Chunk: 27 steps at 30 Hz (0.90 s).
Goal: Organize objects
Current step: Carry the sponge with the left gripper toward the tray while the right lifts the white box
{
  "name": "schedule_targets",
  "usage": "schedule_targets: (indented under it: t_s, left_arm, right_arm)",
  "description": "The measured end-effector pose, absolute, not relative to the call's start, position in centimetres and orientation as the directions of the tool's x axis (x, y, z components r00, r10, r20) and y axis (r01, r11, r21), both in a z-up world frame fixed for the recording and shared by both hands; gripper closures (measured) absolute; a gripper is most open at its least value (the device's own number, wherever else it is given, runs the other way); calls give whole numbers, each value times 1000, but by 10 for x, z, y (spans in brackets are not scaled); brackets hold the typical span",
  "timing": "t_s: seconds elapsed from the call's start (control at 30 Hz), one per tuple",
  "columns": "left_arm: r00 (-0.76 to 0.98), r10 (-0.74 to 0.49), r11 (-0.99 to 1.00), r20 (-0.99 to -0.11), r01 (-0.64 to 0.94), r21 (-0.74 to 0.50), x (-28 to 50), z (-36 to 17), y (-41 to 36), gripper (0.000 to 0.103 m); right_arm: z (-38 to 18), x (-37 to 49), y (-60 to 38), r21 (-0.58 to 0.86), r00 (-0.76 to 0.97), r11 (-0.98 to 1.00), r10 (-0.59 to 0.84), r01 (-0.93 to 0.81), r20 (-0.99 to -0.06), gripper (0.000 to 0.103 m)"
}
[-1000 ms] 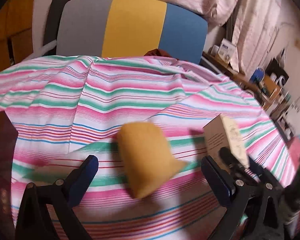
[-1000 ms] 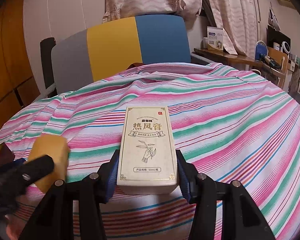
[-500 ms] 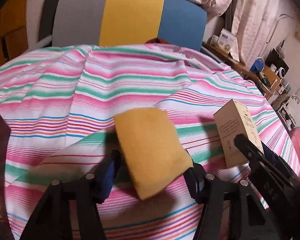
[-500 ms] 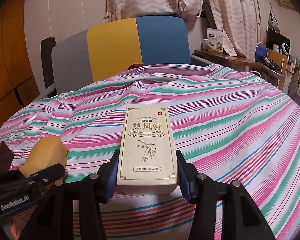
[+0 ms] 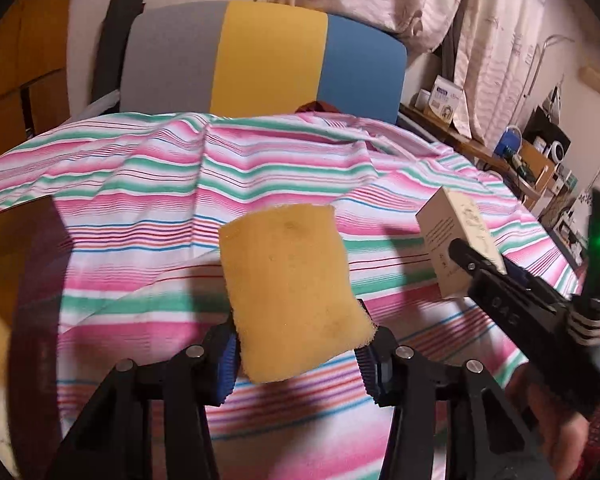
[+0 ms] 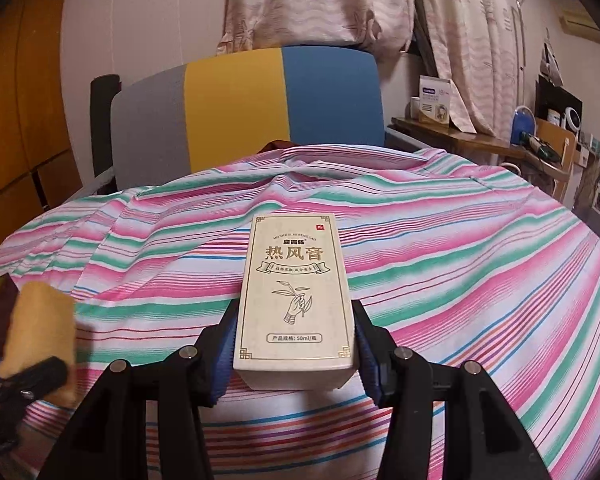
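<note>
My left gripper (image 5: 296, 354) is shut on a yellow sponge (image 5: 288, 284) and holds it above the striped cloth (image 5: 180, 184). My right gripper (image 6: 294, 354) is shut on a cream box with gold Chinese print (image 6: 296, 292), held above the cloth (image 6: 460, 264). The box (image 5: 456, 240) and the right gripper show at the right of the left wrist view. The sponge (image 6: 40, 320) and the left gripper show at the lower left of the right wrist view.
A grey, yellow and blue chair back (image 6: 244, 112) stands behind the table. A dark brown object (image 5: 32, 280) lies at the left edge. A cluttered wooden shelf (image 6: 480, 140) and curtains (image 6: 320, 4) are at the right.
My left gripper closed on the yellow sponge and raised it off the cloth. My right gripper kept its hold on the box and hardly moved.
</note>
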<state>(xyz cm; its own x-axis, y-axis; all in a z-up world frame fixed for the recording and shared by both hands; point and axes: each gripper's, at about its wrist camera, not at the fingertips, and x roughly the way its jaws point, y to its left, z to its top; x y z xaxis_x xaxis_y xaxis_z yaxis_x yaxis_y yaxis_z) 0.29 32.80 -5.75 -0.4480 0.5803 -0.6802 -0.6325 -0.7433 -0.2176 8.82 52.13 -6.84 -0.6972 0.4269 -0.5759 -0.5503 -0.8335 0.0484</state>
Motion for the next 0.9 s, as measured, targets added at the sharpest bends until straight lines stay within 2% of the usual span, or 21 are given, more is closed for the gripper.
schedule_targets:
  t_s: [0.5,0.9]
  left_arm:
    - [-538,553,-818,-636,-494,-294,-19,-15,211,53]
    - [-621,397,-914,-675,-200,-353,-86,-18,91,53]
  right_arm:
    - [-67,81,510,22,-707,-866,392,-499,-589,51]
    - [-43,72,463,30,-764,-923,298,-383,-573,51]
